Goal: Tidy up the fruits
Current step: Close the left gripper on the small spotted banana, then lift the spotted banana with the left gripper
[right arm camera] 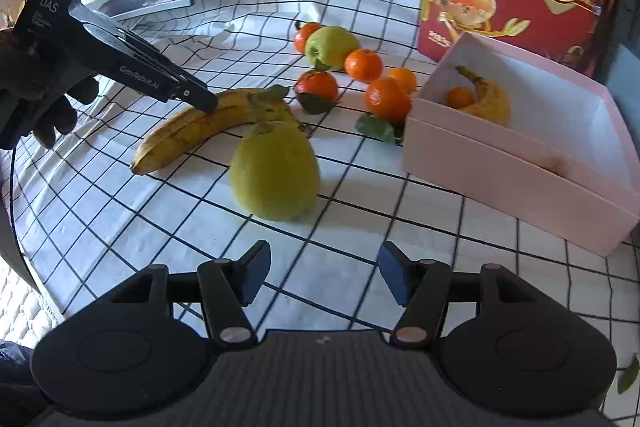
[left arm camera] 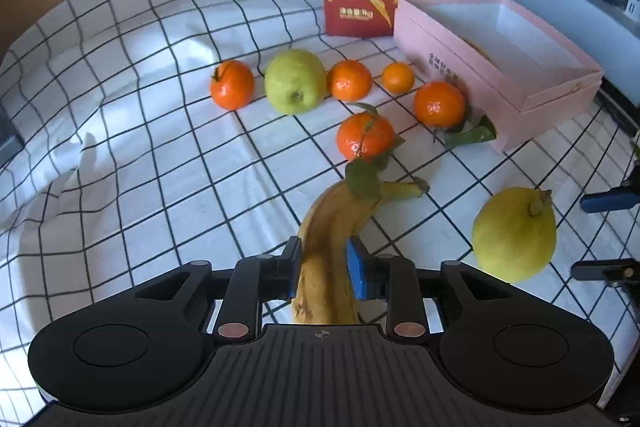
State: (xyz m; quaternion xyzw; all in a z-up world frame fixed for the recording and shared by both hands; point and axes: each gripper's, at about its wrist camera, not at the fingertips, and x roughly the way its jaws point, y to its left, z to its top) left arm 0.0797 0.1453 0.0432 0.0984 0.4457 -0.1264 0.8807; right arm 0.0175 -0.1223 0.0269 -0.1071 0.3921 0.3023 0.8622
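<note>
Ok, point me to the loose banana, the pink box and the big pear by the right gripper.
banana [right arm camera: 188,131]: right wrist view, middle of its peel.
pink box [right arm camera: 500,167]: right wrist view, near outer wall.
pear [right arm camera: 276,175]: right wrist view, centre of its body.

We see the left gripper astride a banana; a pear stands beside the pink box.

Both grippers matte black, ribbed housing, round side discs, copper-coloured pivot screws. Blue pads on jaws. Left gripper carries white "DAS" and "CenRobot.AI" lettering. Dark glove on hand.
</note>
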